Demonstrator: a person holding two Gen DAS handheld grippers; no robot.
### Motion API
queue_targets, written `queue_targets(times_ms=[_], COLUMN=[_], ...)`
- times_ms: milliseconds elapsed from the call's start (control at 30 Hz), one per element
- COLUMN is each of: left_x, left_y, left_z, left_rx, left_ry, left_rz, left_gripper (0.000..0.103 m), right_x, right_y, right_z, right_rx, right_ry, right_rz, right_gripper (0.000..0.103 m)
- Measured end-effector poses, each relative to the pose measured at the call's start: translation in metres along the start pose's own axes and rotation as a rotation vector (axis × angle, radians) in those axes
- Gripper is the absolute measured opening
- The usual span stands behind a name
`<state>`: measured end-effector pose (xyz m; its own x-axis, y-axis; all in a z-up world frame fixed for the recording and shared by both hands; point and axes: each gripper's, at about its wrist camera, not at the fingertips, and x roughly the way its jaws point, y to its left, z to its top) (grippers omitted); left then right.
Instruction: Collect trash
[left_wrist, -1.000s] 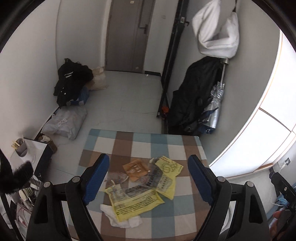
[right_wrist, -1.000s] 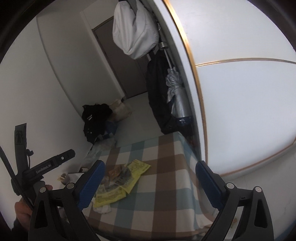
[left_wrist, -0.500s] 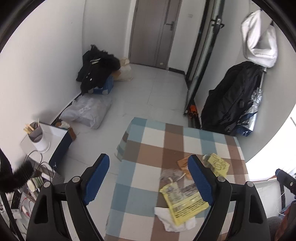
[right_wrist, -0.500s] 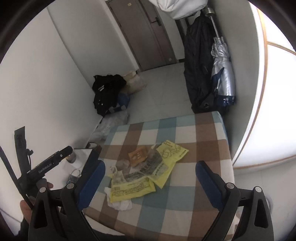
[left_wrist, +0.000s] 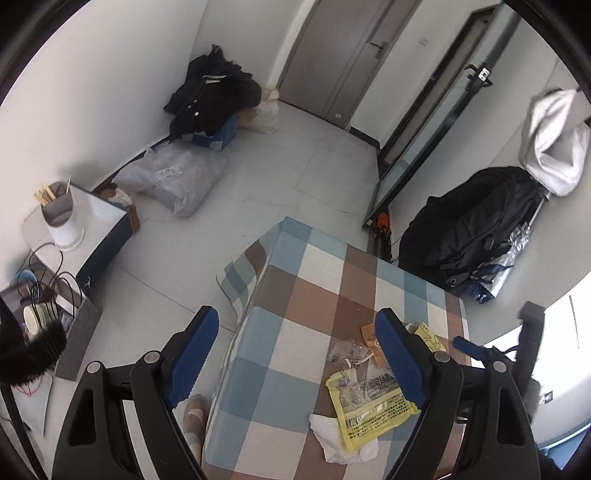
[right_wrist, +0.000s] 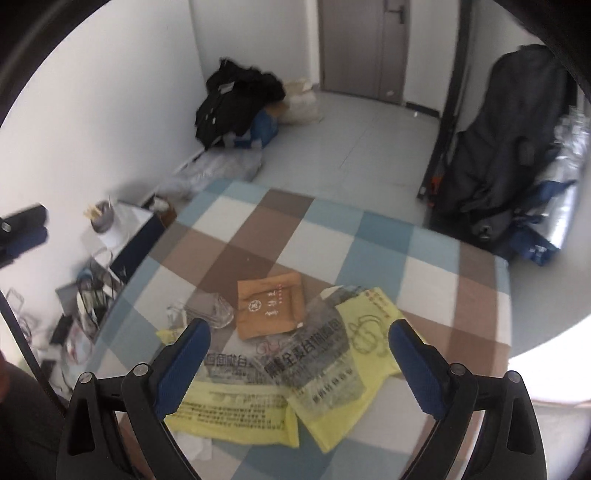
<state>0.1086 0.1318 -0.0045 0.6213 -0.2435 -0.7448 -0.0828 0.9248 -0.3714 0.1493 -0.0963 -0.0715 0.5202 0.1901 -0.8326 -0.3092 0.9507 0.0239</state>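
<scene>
the checked counter (right_wrist: 388, 236) carries the trash: yellow bags (right_wrist: 258, 410), a brown packet (right_wrist: 269, 308), a clear wrapper (right_wrist: 210, 314). right gripper (right_wrist: 299, 360) hovers over it, fingers spread, released; left gripper (left_wrist: 295, 354) likewise holds nothing.

White walls (left_wrist: 110, 74) enclose a pale grey tiled floor (left_wrist: 295, 173); a grey door (left_wrist: 343, 55) stands at the far end, and a blue, brown and white checked tablecloth (left_wrist: 295, 295) covers the table.

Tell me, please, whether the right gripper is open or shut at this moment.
Open. The right gripper has its blue pads far apart above the yellow bags on the checked tablecloth, holding nothing.
</scene>
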Motion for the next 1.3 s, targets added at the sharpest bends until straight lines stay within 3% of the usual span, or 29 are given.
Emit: queue_targets(times_ms=[167,433,600,667,1167,1300], left_x=[0.008,0.018,0.022,0.024,0.031,0.033], left_y=[0.011,0.011,0.007,0.009,0.019,0.024], left_z=[0.004,0.005,0.004,0.002,0.0,0.0], left_rx=[-0.059,-0.059,-0.029,-0.033,-0.087,-0.108], left_ry=[0.03,0.065,0.078,0.092,0.15,0.157], left_rz=[0.004,0.03,0.05,0.043,0.037,0.032], left_gripper=[0.084,0.084,0.084,0.084,0.084,0.084], right_x=[0.039,0.055,0.062,0.066,0.06,0.038], right_y=[0.008,0.028,0.031,0.031,0.026,0.013], right_z=[0.007,0.009,0.007,0.005,0.007,0.016], right_rx=[-0.045,-0.162,-0.208,-0.228,-0.222,-0.174], right_ry=[0.055,0.081,0.112,0.139,0.122,0.05], right_rz=[-0.011,-0.026,-0.035,-0.036,-0.015,0.001], right_gripper=[0.097,0.092,0.077,0.076,0.072,0.075])
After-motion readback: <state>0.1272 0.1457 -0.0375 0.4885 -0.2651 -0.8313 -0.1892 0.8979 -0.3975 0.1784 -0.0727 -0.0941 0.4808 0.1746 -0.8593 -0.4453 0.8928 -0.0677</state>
